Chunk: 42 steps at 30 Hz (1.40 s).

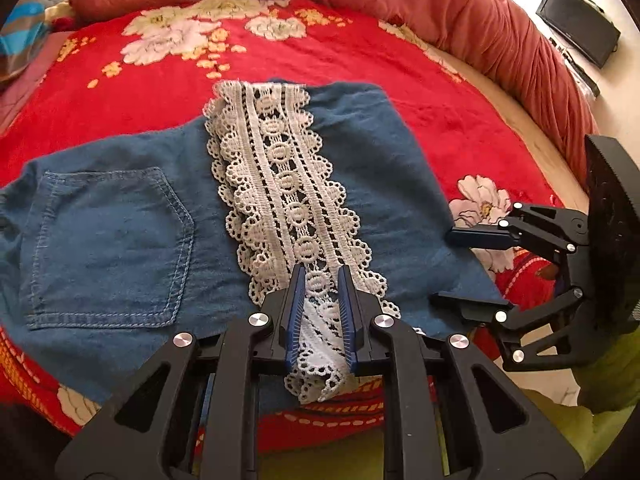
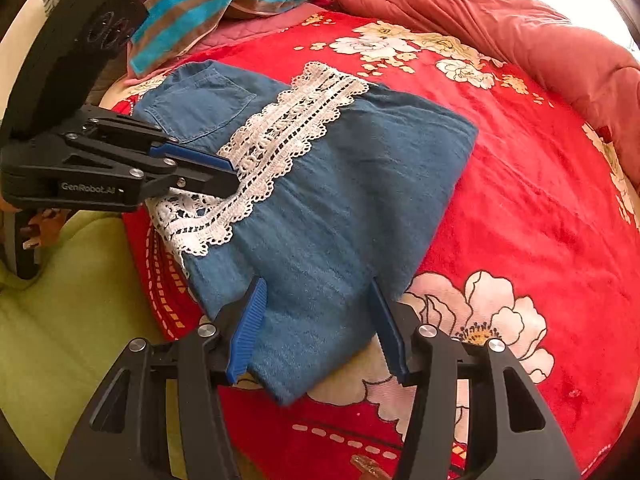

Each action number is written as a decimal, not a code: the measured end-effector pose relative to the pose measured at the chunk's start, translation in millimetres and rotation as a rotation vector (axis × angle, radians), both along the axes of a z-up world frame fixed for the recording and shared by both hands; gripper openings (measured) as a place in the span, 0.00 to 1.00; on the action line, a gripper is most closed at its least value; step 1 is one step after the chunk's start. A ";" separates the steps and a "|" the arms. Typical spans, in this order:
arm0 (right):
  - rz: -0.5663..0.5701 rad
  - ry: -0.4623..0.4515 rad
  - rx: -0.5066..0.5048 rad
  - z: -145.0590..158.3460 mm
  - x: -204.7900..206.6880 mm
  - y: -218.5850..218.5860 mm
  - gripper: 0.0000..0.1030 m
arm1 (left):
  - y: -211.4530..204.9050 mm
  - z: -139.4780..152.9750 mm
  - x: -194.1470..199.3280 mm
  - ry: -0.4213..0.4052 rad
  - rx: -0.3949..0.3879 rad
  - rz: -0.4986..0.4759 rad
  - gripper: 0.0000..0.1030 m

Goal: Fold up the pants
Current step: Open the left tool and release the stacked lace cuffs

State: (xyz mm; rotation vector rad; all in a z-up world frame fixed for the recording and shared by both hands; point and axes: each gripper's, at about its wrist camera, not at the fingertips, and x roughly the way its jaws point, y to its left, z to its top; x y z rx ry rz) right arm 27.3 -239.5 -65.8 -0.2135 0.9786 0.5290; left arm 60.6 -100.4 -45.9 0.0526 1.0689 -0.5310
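Blue denim pants lie folded on the bed, back pocket up, with a white lace hem running across the top. My left gripper is shut on the near end of that lace, which bunches between its blue pads. From the right wrist view, the left gripper pinches the lace at the near left edge of the pants. My right gripper stands open over the near corner of the denim, one finger on each side. It also shows at the right edge.
The pants rest on a red floral blanket. A rust-coloured quilt is heaped along the far side. A striped towel lies at the far left. Green cloth lies at the bed's near edge. A black TV stands beyond.
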 end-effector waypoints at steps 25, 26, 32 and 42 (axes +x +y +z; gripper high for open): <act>-0.117 -0.080 0.010 25.6 117.6 9.1 0.50 | -20.0 -7.7 -25.2 0.006 0.066 -0.068 0.32; -0.124 -0.062 -0.009 19.0 126.8 7.8 0.50 | -19.2 -7.2 -24.3 0.008 0.063 -0.067 0.32; -0.171 0.016 0.005 -7.7 151.5 -7.4 0.49 | -15.7 -6.4 -20.6 0.015 0.040 -0.067 0.32; -0.193 -0.060 0.047 19.6 124.4 -14.8 0.70 | -13.9 -1.4 -27.0 -0.009 0.051 -0.067 0.39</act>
